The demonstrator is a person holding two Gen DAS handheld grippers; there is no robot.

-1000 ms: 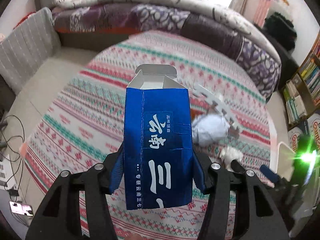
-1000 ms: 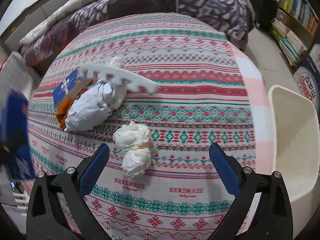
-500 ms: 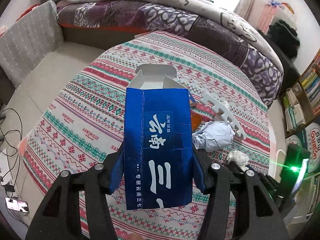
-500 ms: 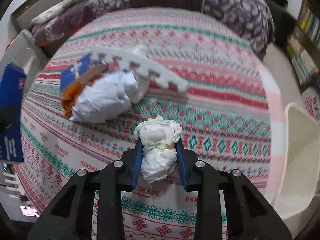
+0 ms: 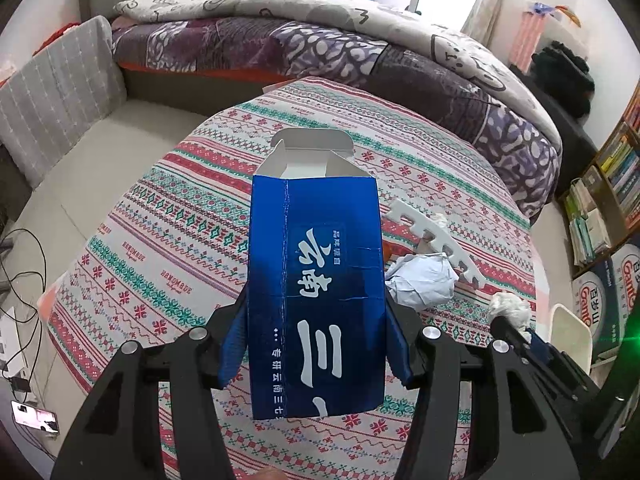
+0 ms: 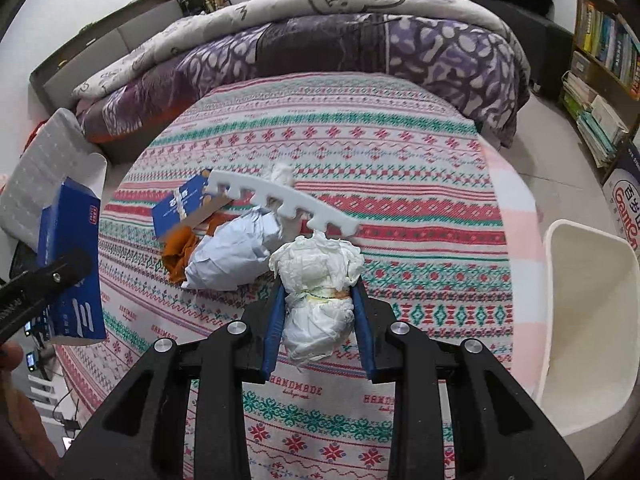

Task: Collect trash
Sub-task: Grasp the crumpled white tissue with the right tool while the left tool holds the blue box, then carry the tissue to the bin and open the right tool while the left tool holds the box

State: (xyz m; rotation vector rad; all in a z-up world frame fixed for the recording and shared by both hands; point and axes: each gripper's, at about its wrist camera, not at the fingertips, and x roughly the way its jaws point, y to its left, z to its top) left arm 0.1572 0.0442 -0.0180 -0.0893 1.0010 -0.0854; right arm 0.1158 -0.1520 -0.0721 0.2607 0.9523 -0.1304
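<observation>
The left gripper (image 5: pixel 316 344) clamped the opened blue carton (image 5: pixel 316 292) upright. The right gripper (image 6: pixel 318 320) pinched a white tissue wad (image 6: pixel 318 280), apparently for the cream bin (image 6: pixel 592 320) off the table's right edge.

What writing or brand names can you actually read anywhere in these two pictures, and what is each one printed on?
"云南" and "三", large white characters: blue carton held in the left gripper.
Small white lines on that carton: too small to read surely.
"HANDMADE": patterned tablecloth.
"Ganso"-like red logo: box beside the bookshelf; partly cut off, uncertain.
Flat blue packet on the table: print blurred.
Book spines: unreadable.
</observation>
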